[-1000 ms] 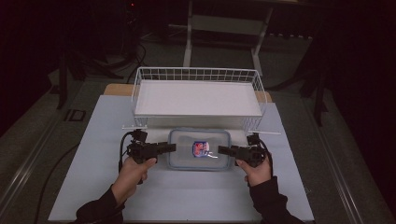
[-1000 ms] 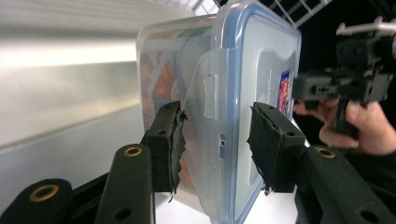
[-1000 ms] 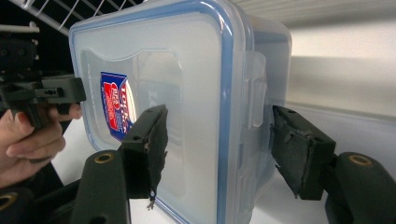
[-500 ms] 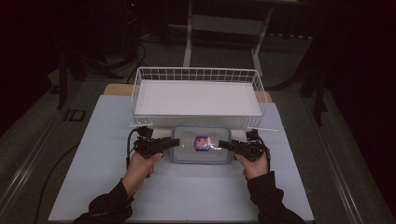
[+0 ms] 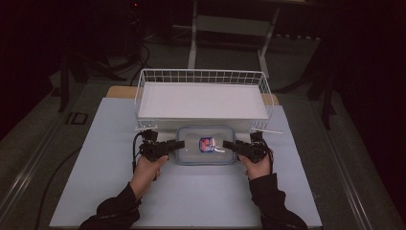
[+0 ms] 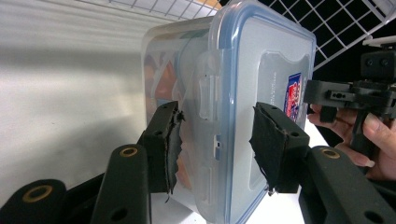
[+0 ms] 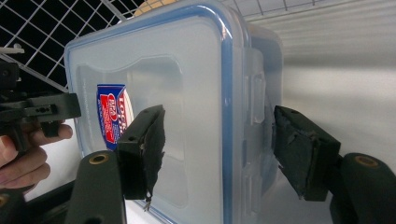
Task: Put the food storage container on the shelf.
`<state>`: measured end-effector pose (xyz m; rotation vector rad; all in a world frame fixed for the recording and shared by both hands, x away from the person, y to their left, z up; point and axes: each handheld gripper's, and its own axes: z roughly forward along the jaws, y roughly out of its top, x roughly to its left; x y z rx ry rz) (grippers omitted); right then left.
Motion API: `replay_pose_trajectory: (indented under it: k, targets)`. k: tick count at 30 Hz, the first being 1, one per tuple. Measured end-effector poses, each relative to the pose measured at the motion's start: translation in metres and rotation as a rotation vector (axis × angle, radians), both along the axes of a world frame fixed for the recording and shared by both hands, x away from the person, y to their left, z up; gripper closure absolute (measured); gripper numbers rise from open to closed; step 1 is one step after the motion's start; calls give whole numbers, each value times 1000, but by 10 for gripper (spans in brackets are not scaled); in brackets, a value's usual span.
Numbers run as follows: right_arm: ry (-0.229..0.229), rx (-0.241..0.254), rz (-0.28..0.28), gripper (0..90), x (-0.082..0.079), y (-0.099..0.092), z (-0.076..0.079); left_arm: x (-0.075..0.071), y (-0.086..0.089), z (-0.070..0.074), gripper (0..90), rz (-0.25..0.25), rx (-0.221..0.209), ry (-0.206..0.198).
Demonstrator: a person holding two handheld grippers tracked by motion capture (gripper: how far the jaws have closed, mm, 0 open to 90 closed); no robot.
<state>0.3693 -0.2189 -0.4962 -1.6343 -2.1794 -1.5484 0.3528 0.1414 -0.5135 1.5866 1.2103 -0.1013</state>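
I hold a clear rectangular plastic container with a blue-rimmed snap lid (image 5: 206, 145) between my two tools, just in front of the white wire basket (image 5: 203, 98) that sits at twelve o'clock on the pale blue desk (image 5: 95, 158). My left hand-held gripper (image 5: 176, 143) meets the box from nine o'clock; in the left gripper view its black jaws straddle the lidded edge (image 6: 224, 116), the left pad pressed to the wall, the right pad beside the lid face, and I cannot tell whether it touches. My right hand-held gripper (image 5: 229, 143) comes in from three o'clock; in the right gripper view its jaws (image 7: 215, 140) stand apart around the lid rim, not pinching. A red and blue label (image 7: 111, 116) sits on the lid. My left hand (image 5: 146, 168) and right hand (image 5: 258, 165) rest low near six o'clock.
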Motion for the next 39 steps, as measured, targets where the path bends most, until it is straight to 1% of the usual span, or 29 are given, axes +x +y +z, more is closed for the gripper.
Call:
replay_pose_trajectory:
  k: [2,5,8,10,12,13,14,15,18,21,24,26,27,29,31,33,35,36,37,38,39]
  targets:
    - [0,5,-4,358,1,0,-1,2,1,0,517,-1,-7,3]
    - [-13,9,-9,349,1,0,-2,2,1,-3,516,-4,-20,-11]
    - [-30,-18,-12,319,0,3,-2,3,1,-4,507,1,-24,-23]
    - [-39,-34,-17,302,0,5,-2,3,-1,-4,496,9,-10,-36]
    - [-43,-35,-24,289,0,7,-2,4,-1,-3,490,15,-5,-46]
    - [-47,-40,-24,288,0,7,-2,3,-3,-1,487,29,17,-71]
    - [-43,-34,-32,286,1,7,-3,3,-4,0,486,38,26,-80]
    - [-40,-27,-38,282,1,7,-3,3,-4,1,485,45,31,-82]
    - [-37,-31,-44,261,3,9,-3,5,-5,1,487,60,33,-81]
    - [-21,-21,-53,253,6,10,-3,5,-6,1,488,66,54,-100]
    - [-20,-14,-67,241,10,10,-4,5,-9,1,487,90,46,-103]
    - [-13,-6,-72,238,12,10,-4,7,-10,-1,474,86,47,-107]
    - [-21,-14,-84,233,14,11,-4,7,-10,-1,447,91,46,-104]
    - [-22,-23,-91,233,14,12,-3,7,-10,-1,439,91,52,-110]
    - [-39,-47,-97,240,14,13,-2,7,-11,0,434,82,62,-114]
    - [-42,-59,-97,243,14,13,0,6,-13,2,421,81,83,-126]
    - [-54,-68,-95,273,13,14,1,4,-13,4,403,87,77,-128]
    - [-65,-74,-94,280,12,14,2,2,-14,5,397,93,69,-118]
    - [-65,-74,-94,280,12,14,2,2,-14,5,397,93,69,-118]
    - [-72,-80,-95,280,11,14,2,0,-12,6,397,89,64,-131]
    - [-55,-66,-94,281,7,14,3,-1,-12,7,397,82,64,-132]
